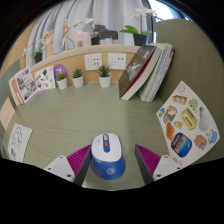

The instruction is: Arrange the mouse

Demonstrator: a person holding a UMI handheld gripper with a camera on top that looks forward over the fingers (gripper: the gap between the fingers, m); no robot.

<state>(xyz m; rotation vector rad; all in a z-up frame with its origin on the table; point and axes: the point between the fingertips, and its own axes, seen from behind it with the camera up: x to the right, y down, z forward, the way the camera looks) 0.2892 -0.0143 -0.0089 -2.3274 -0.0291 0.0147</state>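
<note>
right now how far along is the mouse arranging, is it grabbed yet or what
Done: the gripper has reached the white and blue mouse, which lies between its pink pads. In hand: the fingers flank it, but gaps show at both sides, so no grip is visible yet; it rests on the green table. Left: closing on it and placing it. The target spot isn't evident.

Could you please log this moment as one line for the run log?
tool: hand-held gripper | fingers: open | mouse: between fingers, resting on table | grasp: not yet closed
</note>
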